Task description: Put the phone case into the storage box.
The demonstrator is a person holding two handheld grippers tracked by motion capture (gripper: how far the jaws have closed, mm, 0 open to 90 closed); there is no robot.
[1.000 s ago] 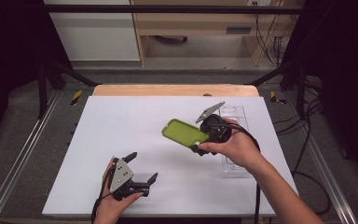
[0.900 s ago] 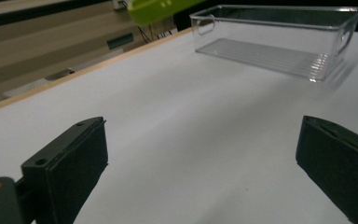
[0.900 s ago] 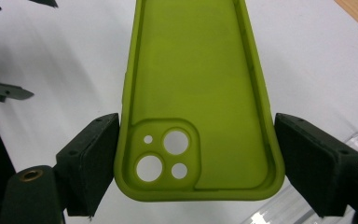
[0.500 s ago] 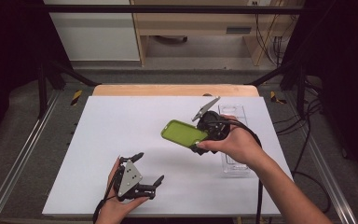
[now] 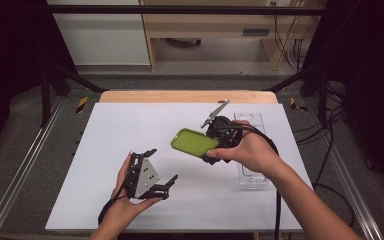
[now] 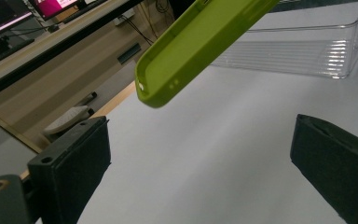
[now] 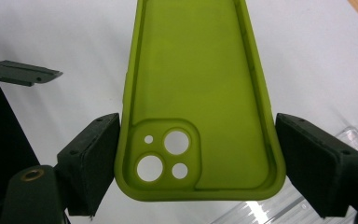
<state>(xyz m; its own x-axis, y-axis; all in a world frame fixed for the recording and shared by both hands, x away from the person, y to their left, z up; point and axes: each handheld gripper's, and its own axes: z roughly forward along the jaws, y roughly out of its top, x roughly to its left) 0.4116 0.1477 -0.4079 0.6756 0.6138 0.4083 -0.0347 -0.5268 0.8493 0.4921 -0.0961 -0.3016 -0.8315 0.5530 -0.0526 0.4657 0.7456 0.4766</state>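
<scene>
Held above the white table right of centre: a green phone case, clamped by the right gripper at its camera-cutout end, open side up, free end pointing toward the left. Jaws pressed against the case's two long edges, as closed as the case's width allows. Seen from the right gripper view: the inside of the phone case, the raised square with four round holes near the held end, and the pads touching the rim on both sides; far end cut off at the top edge. Seen from the high view alone: the overall layout, with the left gripper low at the near left, well apart from the case, and a clear plastic tray lying on the table under and behind the right hand, partly covered by it. Seen from the left gripper view: the outer side of the phone case from below, tilted, clear of the table, with small side openings near its corner, and the ribbed floor of the tray beyond. Left jaws wide apart, nothing between them. Grip end of the case cut off at the top of that view. Tray contents, if any, hard to make out through the glare.
</scene>
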